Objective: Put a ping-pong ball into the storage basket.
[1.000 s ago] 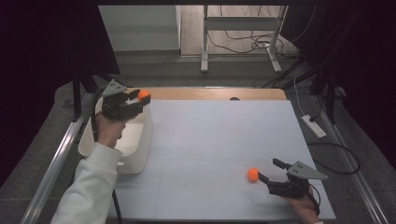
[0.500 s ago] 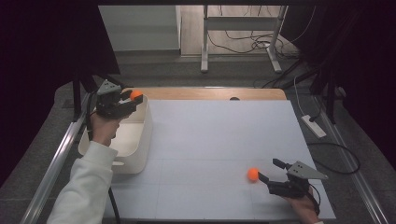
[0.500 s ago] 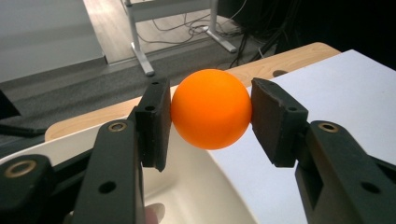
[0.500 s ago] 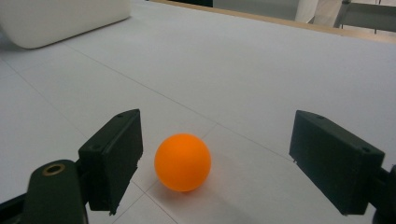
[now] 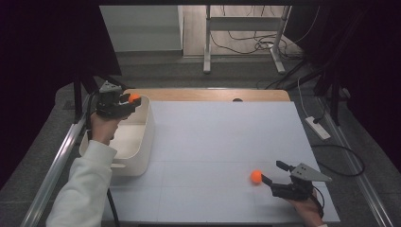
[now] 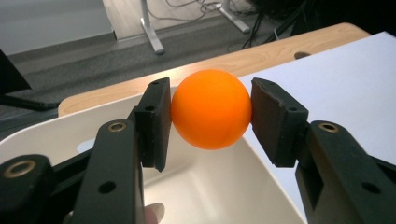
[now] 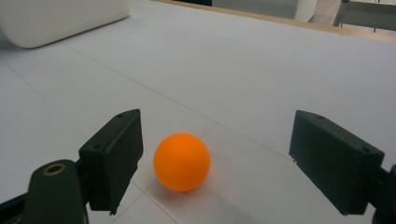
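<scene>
At the near right of the white table (image 5: pixel 213 142), the right gripper (image 5: pixel 269 172) lies low in a person's hand, its black jaws spread wide. An orange ball (image 5: pixel 256 176) rests on the tabletop just in front of them; in the right gripper view this ball (image 7: pixel 181 161) sits between the open jaws, closer to the left one, with neither pad touching it.

Farther off, at the far left, a white-sleeved arm (image 5: pixel 82 189) reaches forward. Its hand holds the left gripper (image 5: pixel 132 100) above a white bin (image 5: pixel 142 151) at the table's left edge. The jaws pinch a second orange ball (image 5: pixel 134 97). In the left gripper view the held ball (image 6: pixel 211 109) hangs over the bin's far rim (image 6: pixel 93 114), both pads pressed to its sides.
</scene>
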{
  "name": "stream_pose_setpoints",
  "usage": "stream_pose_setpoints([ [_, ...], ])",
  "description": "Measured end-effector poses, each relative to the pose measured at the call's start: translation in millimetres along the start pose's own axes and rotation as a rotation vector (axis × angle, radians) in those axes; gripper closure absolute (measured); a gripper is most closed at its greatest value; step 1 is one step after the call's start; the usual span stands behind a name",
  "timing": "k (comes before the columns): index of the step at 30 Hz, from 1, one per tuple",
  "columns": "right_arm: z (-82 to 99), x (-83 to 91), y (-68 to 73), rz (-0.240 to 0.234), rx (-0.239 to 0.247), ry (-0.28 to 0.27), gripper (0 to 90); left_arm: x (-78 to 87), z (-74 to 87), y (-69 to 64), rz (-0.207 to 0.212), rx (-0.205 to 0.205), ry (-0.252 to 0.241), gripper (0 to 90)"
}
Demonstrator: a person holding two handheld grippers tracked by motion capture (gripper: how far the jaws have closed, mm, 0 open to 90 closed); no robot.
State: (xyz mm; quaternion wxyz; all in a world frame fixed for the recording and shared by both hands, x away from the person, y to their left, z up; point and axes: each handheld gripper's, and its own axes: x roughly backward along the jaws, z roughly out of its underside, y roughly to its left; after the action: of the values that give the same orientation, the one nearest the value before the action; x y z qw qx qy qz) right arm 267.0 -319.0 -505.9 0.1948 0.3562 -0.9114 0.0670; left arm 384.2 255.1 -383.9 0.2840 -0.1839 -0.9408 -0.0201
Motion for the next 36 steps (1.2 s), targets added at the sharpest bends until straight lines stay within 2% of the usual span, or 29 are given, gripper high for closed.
stream_pose_setpoints([
  [7, 0.1, 0.1, -0.1, -0.001, 0.001, 0.002, 17.9, -7.5, 0.9, 5.4, -0.008, 0.020, 0.072, 50.2],
  [17, 0.4, -0.1, -0.2, 0.001, 0.002, 0.002, 17.9, -10.8, 2.5, 9.0, -0.010, 0.029, 0.096, 50.1],
  [30, 0.4, 0.0, -0.1, -0.001, 0.003, 0.001, 17.9, -6.0, -1.6, 5.5, -0.011, 0.015, 0.069, 49.1],
  [32, 0.4, 0.0, -0.2, 0.000, 0.002, 0.001, 17.9, -3.9, -2.5, 4.1, -0.009, 0.014, 0.048, 43.1],
  [36, 0.4, 0.1, -0.2, -0.001, 0.002, 0.000, 17.9, 7.2, -5.3, -1.8, 0.029, 0.016, -0.026, 29.9],
])
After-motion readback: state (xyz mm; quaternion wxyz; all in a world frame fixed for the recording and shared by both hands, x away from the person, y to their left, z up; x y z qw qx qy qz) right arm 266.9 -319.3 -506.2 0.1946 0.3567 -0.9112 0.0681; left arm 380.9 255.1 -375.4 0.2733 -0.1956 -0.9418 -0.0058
